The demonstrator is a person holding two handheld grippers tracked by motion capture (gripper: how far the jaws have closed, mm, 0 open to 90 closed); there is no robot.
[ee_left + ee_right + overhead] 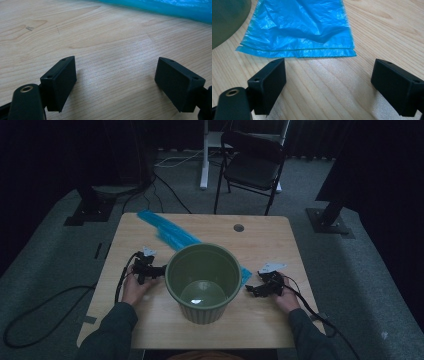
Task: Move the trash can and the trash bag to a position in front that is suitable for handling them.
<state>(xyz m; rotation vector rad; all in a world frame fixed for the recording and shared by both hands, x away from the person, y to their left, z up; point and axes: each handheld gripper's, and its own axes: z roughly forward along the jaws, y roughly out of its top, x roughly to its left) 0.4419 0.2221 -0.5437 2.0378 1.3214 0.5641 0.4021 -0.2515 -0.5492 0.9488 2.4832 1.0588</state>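
flanking a green bin (203, 281) on the table (260, 320), left gripper (156, 270) and right gripper (252, 291) both wide open and empty, poised near the blue plastic bag (299, 27), probably to line it.

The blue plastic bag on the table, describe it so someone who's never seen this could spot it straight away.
Start at the wooden table and find the big green bucket standing mid-table. A thin, crinkly blue plastic bag lies flat across the tabletop, passing under or behind the bucket. It is the one bright blue thing there.
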